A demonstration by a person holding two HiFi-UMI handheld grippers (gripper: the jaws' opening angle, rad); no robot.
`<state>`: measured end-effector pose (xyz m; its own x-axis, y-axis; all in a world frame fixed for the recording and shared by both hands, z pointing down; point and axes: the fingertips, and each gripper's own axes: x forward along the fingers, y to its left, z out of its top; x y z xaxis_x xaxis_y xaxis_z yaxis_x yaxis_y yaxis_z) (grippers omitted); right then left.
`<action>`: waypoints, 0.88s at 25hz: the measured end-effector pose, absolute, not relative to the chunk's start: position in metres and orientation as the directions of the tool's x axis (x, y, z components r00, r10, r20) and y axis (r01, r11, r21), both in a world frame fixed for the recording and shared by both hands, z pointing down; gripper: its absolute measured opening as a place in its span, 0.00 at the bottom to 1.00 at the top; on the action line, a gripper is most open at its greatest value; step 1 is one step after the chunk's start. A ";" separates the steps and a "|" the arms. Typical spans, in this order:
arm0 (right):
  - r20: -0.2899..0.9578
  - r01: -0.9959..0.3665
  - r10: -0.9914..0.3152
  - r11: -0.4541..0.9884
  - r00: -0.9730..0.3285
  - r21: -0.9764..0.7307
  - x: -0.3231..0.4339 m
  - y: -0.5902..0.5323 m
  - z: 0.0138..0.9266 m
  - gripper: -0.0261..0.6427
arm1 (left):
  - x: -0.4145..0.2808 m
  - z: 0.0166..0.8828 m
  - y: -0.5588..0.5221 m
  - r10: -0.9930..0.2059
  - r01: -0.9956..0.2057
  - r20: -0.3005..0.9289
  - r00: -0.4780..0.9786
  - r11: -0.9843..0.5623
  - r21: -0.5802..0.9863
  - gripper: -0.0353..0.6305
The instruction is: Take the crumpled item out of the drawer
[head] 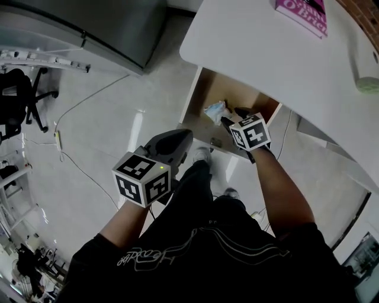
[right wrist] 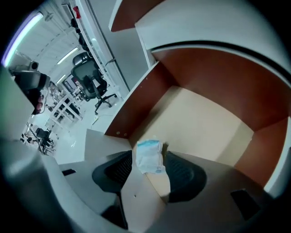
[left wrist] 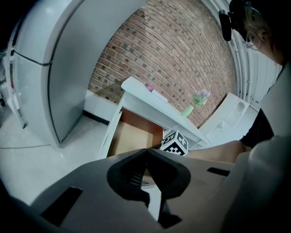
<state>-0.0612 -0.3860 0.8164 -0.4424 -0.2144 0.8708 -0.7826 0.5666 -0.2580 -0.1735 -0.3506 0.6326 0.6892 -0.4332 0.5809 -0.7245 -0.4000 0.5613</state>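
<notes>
A drawer (head: pixel 190 97) stands pulled out under the white desk (head: pixel 266 53), its pale wooden floor (right wrist: pixel 200 123) mostly bare. The crumpled item (head: pixel 215 110), white with light-blue edges, lies near the drawer's front left. My right gripper (head: pixel 233 116) reaches down into the drawer right beside it. In the right gripper view the crumpled item (right wrist: pixel 148 154) sits between the wide-open jaws of the right gripper (right wrist: pixel 149 160), and no pad visibly presses on it. My left gripper (head: pixel 177 139) hangs outside, in front of the drawer, empty. In its own view the left gripper (left wrist: pixel 146 150) has its tips together.
A pink book (head: pixel 302 15) lies on the desk top. A grey cabinet (head: pixel 106 29) stands to the left, an office chair (head: pixel 21 94) beyond it, with cables on the floor. A small plant (left wrist: pixel 198 100) stands on the desk by the brick wall. My feet are below the drawer front.
</notes>
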 end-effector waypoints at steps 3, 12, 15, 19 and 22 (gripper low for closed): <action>0.888 -0.792 -0.188 0.553 -0.419 -0.257 -0.069 -0.393 0.850 0.37 | -0.183 0.651 -0.355 -0.424 -0.734 0.600 0.679 -0.372 0.568 0.09; 0.940 -0.768 -0.089 0.604 -0.330 -0.213 -0.061 -0.401 0.900 0.37 | -0.191 0.691 -0.363 -0.412 -0.743 0.621 0.666 -0.294 0.602 0.09; 0.941 -0.762 -0.069 0.608 -0.332 -0.224 -0.059 -0.396 0.905 0.31 | -0.193 0.695 -0.366 -0.414 -0.742 0.621 0.666 -0.281 0.608 0.09; 0.937 -0.764 -0.056 0.596 -0.346 -0.246 -0.062 -0.396 0.907 0.27 | -0.197 0.701 -0.366 -0.413 -0.750 0.631 0.657 -0.269 0.605 0.09; 0.939 -0.767 -0.039 0.589 -0.342 -0.255 -0.060 -0.393 0.908 0.22 | -0.197 0.705 -0.365 -0.414 -0.752 0.634 0.653 -0.261 0.605 0.09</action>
